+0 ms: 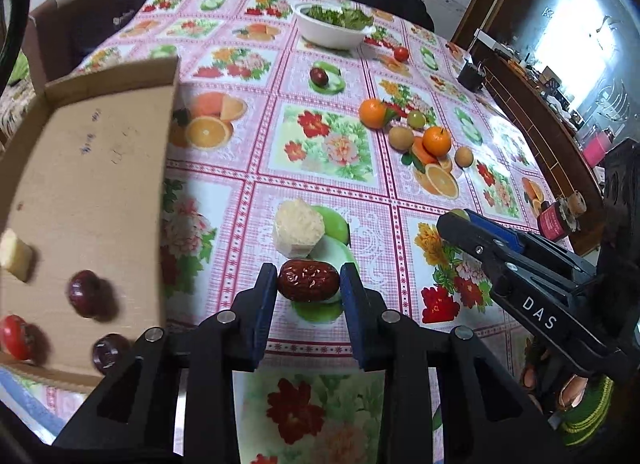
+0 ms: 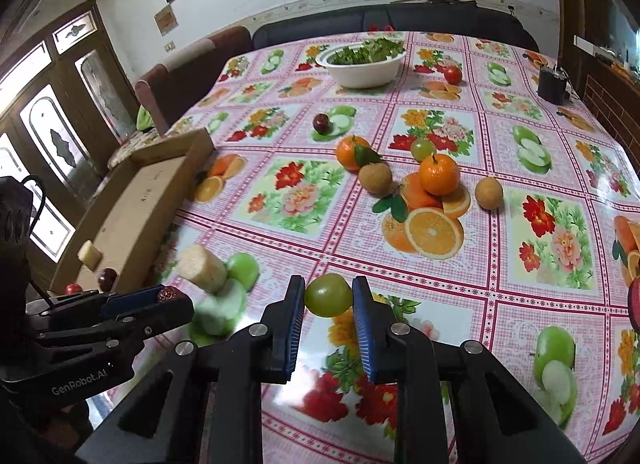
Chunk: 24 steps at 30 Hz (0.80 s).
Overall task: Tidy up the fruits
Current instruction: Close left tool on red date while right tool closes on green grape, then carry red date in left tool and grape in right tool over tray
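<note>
left gripper (image 1: 308,292): jaws part-closed, pads pressing both ends of the red date (image 1: 308,279)
red date: long axis runs side to side across the jaws, ends toward 3 and 9 o'clock in the left wrist view; wrinkled face up; whether it is off the bench I cannot tell
right gripper (image 2: 328,296): jaws closed down on the green grape (image 2: 328,294), pads touching its two sides
green grape: near round, no clear long axis; sits at the fingertips, over the cloth near the bench's front edge
cardboard box (image 1: 100,168): at 9 o'clock of the left gripper, open top, near wall just beside the left finger; holds a pale chunk (image 1: 16,258), two dark red fruits (image 1: 85,291) and a red tomato (image 1: 14,336)
pale cylinder piece (image 1: 298,230): on the bench at 12 o'clock of the date, just beyond it, lying on its side
fruit cluster: two oranges (image 2: 439,173), two brown round fruits (image 2: 375,178) and a loose green grape (image 2: 422,149), at 12 to 1 o'clock of the right gripper, well apart from it
white bowl (image 2: 364,74): far end at 12 o'clock, holds greens; red tomato just right of it
open room: bare cloth between the grippers and the cluster; the two grippers near each other, side by side, not touching
bench (image 2: 520,296): floral plastic cloth, dark sofa behind the far edge
</note>
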Available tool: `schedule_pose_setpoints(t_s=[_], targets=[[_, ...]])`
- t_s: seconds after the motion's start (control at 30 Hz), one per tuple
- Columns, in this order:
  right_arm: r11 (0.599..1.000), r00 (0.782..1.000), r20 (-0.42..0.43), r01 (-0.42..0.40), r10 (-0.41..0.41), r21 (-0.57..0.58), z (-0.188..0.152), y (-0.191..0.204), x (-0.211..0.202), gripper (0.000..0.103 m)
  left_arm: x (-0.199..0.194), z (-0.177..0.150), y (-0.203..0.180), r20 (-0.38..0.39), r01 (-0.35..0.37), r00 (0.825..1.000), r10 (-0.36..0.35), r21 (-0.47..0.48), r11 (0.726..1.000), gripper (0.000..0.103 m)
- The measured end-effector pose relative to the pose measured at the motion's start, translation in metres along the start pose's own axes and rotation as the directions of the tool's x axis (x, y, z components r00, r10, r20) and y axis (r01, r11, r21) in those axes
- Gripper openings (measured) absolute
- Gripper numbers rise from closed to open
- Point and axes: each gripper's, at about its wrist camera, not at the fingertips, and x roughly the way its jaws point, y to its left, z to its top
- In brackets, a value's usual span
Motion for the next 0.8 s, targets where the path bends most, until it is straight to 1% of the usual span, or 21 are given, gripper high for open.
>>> schedule_pose_setpoints(t_s=[0.1,0.27,0.4,0.8], targets=[[1.000,1.000,0.010,-0.015,0.015,-0.005,0.001,0.005,-0.006,0.025,-0.012,0.002,0.004,0.028,-0.019,0.999,0.019,0.001,1.000,0.030],[0.999,0.999,0.020,-0.038,0.038,-0.021,0.002,0.017,-0.013,0.025,-0.026,0.003,0.012,0.066,-0.070,0.995,0.071,-0.006,0.997,0.030],[0.998,0.998,0.022,-0.052,0.053,-0.036,0.003,0.027,-0.015,0.025,-0.033,0.003,0.020,0.080,-0.087,0.993,0.088,-0.017,0.996,0.030],[0.993,0.996,0.016,-0.088,0.089,-0.084,0.004,0.054,-0.017,0.025,-0.044,-0.002,0.037,0.094,-0.103,0.990,0.107,-0.045,0.994,0.030]])
